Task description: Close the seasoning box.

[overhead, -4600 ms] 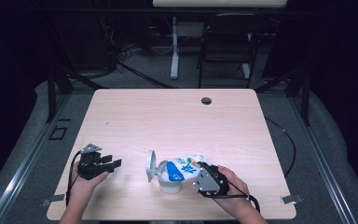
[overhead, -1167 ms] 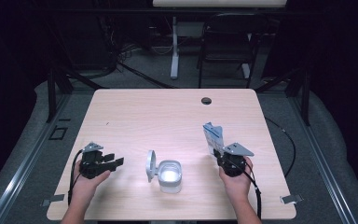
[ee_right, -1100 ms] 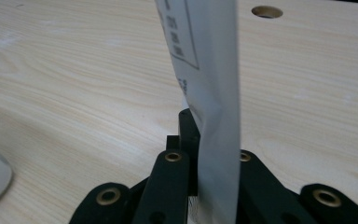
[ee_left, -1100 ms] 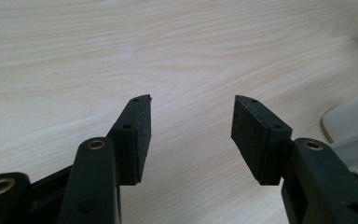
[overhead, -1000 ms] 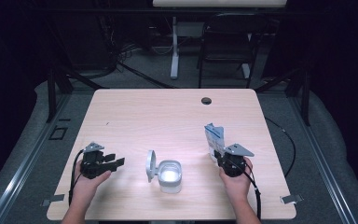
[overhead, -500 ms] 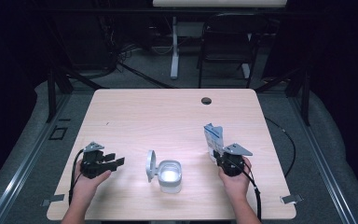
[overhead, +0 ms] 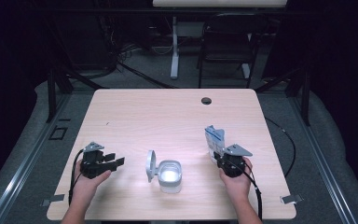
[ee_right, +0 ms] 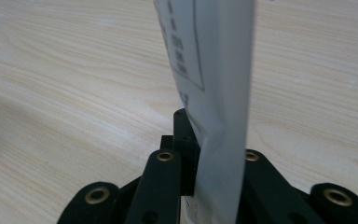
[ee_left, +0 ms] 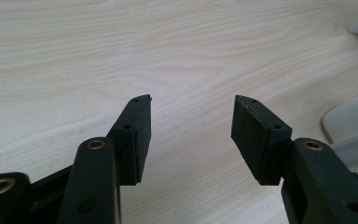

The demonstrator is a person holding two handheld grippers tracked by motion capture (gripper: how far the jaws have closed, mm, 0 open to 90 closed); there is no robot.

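My right gripper [overhead: 218,156] pinches a flattened white packet [overhead: 214,139], my jaws just easing slightly while it stands upright above the wooden table [overhead: 168,112], right of the open-lidded white container [overhead: 169,175]. My left gripper [overhead: 116,161] rests low with jaws apart, holding nothing.

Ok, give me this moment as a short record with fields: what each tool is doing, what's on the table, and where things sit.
surface: light wooden table
left tool: jaws apart with nothing between them, low over the table near its left front
right tool: at the right front, the packet between its pads; jaws have just been opening a little
packet: white and blue pouch, standing upright above the right tool
container: small white tub with its hinged lid open, between the two tools
table hole: dark round grommet near the far edge
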